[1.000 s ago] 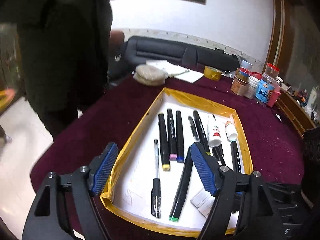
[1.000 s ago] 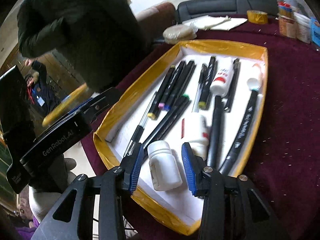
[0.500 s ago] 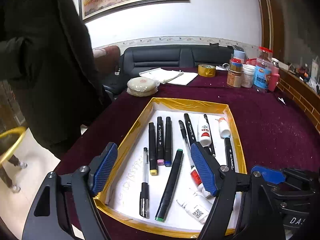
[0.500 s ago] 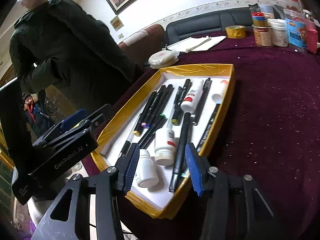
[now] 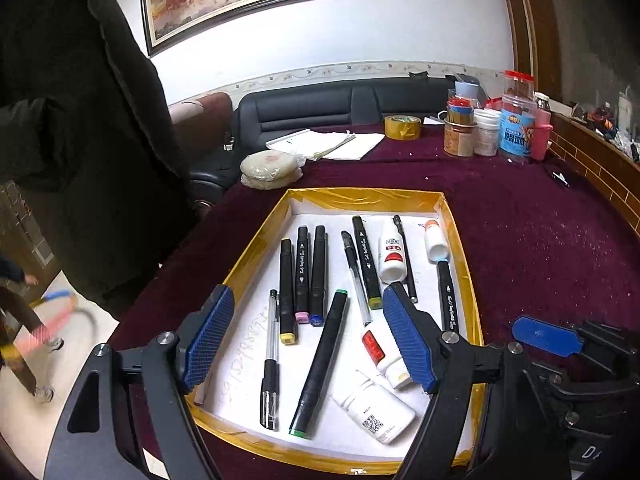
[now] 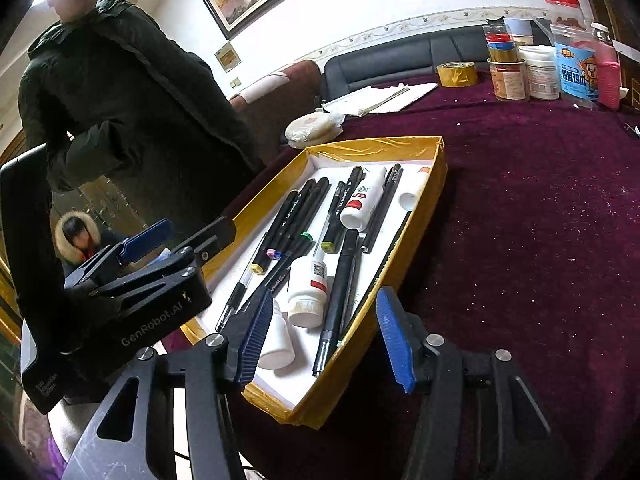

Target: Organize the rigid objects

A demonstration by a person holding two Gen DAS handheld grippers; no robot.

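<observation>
- The tray [image 5: 256, 258], yellow-rimmed, holds pens and bottles; bare maroon table [image 5: 540, 240] lies to its right.
- The left gripper [image 5: 308, 340] gapes empty.
- The right gripper [image 6: 320, 332], its jaws just opening, has backed off the small white bottle [image 6: 276, 344] lying at the tray's near end.

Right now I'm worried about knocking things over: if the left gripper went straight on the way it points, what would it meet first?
Probably the green-tipped black marker lying in the yellow-rimmed tray, centred between the open left gripper fingers; depth is uncertain.
</observation>
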